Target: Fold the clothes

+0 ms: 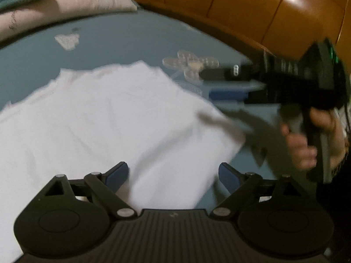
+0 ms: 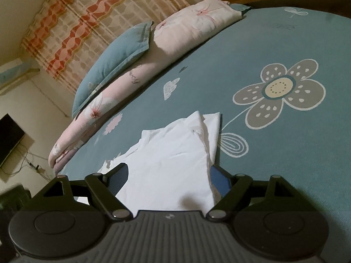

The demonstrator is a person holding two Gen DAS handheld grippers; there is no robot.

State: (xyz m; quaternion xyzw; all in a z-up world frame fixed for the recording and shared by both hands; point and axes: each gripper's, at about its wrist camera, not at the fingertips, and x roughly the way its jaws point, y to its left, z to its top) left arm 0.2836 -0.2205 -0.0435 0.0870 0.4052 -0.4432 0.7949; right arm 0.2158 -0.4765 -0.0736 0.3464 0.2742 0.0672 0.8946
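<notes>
A white garment (image 1: 98, 120) lies partly folded on the teal bedsheet (image 1: 122, 41), its edges rumpled. My left gripper (image 1: 173, 175) hovers over the garment's near right part, jaws wide open, nothing pinched. In the left wrist view the right gripper (image 1: 219, 84) comes in from the right beyond the garment's corner, held by a hand (image 1: 305, 140), blurred. In the right wrist view the garment (image 2: 171, 153) runs between the blue pads of my right gripper (image 2: 170, 173). The jaws stand wide and the pads do not press the cloth.
A rolled pink floral quilt (image 2: 122, 87) and a teal pillow (image 2: 116, 54) line the bed's far side. A wooden headboard (image 1: 241, 6) curves behind. A large grey flower print (image 2: 278, 89) marks the sheet right of the garment. Curtain (image 2: 87, 17) and a television (image 2: 8, 138) stand at the left.
</notes>
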